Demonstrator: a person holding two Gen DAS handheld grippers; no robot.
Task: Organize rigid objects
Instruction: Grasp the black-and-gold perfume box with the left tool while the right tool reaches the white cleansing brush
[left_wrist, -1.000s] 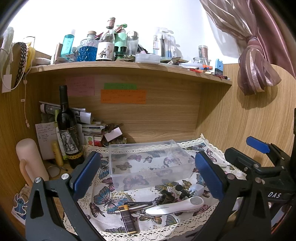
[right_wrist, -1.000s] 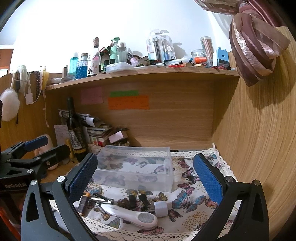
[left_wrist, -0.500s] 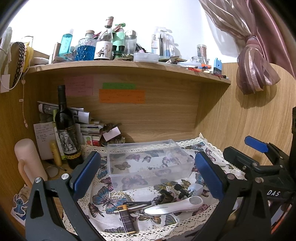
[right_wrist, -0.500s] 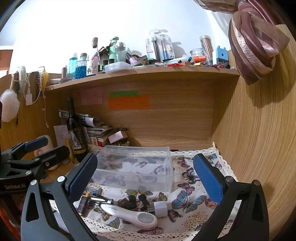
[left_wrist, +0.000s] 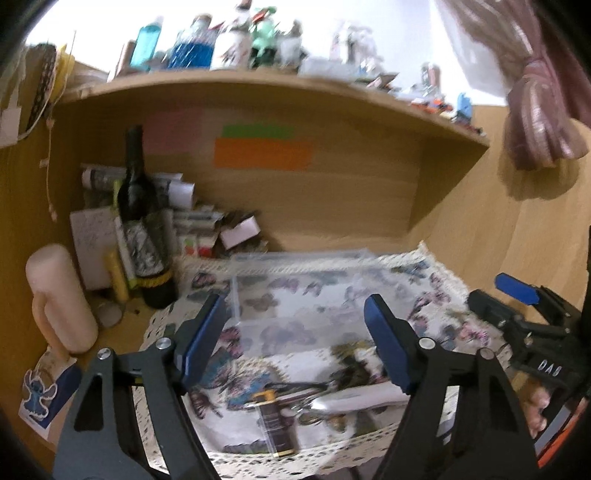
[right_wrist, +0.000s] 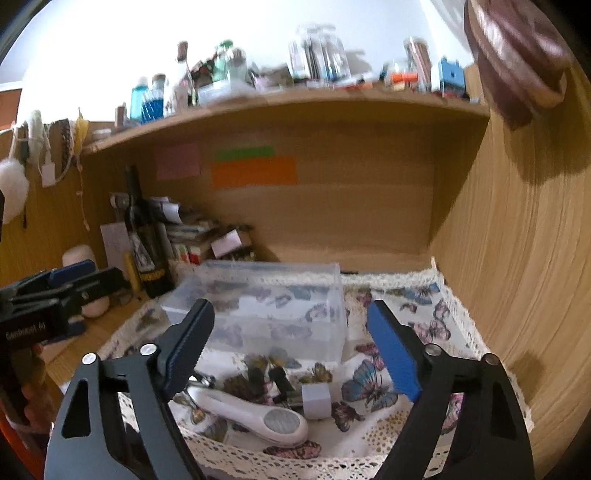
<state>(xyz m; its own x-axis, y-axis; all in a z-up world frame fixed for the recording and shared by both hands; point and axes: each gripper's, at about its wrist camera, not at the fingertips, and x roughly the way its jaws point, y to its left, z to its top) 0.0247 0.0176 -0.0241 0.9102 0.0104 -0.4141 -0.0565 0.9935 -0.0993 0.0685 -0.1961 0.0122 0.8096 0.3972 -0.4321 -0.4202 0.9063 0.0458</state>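
Grippers (left_wrist: 295, 332) closing (empty) before clear box (left_wrist: 306, 295)

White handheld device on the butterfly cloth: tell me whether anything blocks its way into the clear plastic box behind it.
Some clutter does. Between the white handheld device and the clear plastic box lies a pile of small dark items on the cloth, so lifting it over seems safer than sliding it. The box's top is open and its inside looks empty.

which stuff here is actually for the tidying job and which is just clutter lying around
For the job: clear plastic box, white handheld device, battery, small white cube, dark small bits.

Just lying about: wine bottle, shelf bottles, sticky notes, curtain, pink cylinder.
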